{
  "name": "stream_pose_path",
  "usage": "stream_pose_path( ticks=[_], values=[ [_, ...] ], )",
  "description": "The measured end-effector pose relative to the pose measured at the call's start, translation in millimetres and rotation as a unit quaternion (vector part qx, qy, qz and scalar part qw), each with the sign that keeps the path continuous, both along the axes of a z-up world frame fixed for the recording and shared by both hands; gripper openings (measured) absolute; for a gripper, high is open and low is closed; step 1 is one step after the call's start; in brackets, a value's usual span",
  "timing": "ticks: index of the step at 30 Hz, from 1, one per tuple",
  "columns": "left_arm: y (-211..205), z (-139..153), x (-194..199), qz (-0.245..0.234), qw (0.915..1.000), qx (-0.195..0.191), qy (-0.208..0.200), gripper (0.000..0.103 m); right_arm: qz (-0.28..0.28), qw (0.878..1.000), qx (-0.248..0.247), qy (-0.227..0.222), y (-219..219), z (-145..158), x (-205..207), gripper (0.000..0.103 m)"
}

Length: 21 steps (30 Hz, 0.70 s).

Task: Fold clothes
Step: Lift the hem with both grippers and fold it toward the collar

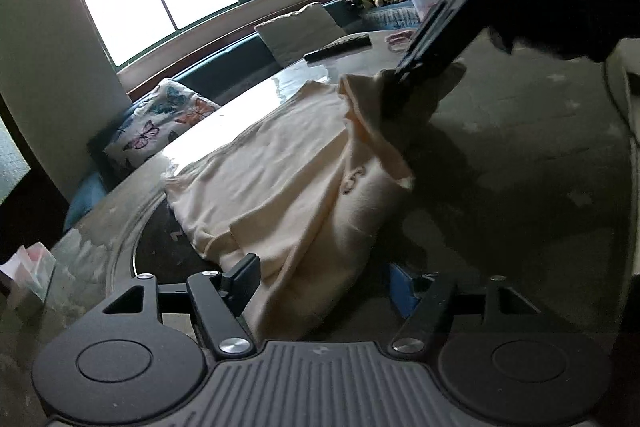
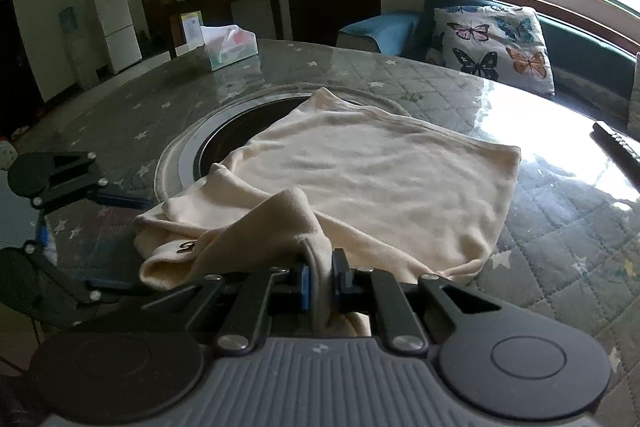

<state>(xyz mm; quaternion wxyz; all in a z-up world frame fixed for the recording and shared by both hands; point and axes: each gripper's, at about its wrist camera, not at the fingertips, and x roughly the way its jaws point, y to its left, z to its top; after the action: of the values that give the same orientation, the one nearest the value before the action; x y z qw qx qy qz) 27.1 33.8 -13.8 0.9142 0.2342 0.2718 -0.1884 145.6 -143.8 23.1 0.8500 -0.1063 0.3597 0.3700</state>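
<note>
so, right gripper (image 2: pixel 320 277): jaws drawn together on a bunched edge of the cream garment (image 2: pixel 372 183), cloth pinched between the blue pads and lifted a little off the table (image 2: pixel 560 251). the left wrist view agrees, with fabric gathered at that gripper's tip and hanging down in a ridge.

left gripper (image 1: pixel 326 281): jaws spread apart, garment lying between the fingers near the lower hem, nothing pinched as far as i can tell. one finger sits against the cloth; contact on the other side is hidden.

garment: spread over the middle of the round table, partly across the dark inset ring (image 2: pixel 208 147). far half lies flat and fairly smooth. near side is rumpled, a sleeve or corner with a small dark logo (image 2: pixel 186 247) turned over.

progress, my reading: early. the body is laid out, one edge raised for a fold, no finished crease visible. the fold-over, the other side and the final halving all look undone.

around: tissue box (image 2: pixel 230 45), butterfly cushion (image 2: pixel 496 45) on the bench, remote (image 2: pixel 618 151) at the table edge.
</note>
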Motion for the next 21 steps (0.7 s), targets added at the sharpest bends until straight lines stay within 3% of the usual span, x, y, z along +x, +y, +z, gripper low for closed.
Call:
stream_pose_path(
  ticks=[1, 3, 6, 9, 21],
  values=[
    [-3, -2, 1, 0.0, 1.0, 0.007, -0.003, 0.06, -0.001, 1.0, 0.0, -0.003, 0, -1, -2, 0.01],
    [-2, -4, 6, 0.005, 0.9999, 0.011, -0.001, 0.035, -0.002, 1.0, -0.001, -0.008, -1, -2, -5, 0.009],
    [8, -4, 9, 0.014, 0.9999, 0.003, 0.007, 0.018, -0.004, 1.0, -0.001, -0.016, -2, -3, -11, 0.008],
    [12, 1, 6, 0.018, 0.9997, -0.014, 0.005, 0.009, -0.005, 1.0, -0.002, -0.026, -3, -4, -17, 0.007],
    [20, 57, -35, 0.004, 0.9975, -0.071, -0.001, 0.008, 0.014, 0.999, 0.015, -0.04, -24, 27, -77, 0.006]
  ],
)
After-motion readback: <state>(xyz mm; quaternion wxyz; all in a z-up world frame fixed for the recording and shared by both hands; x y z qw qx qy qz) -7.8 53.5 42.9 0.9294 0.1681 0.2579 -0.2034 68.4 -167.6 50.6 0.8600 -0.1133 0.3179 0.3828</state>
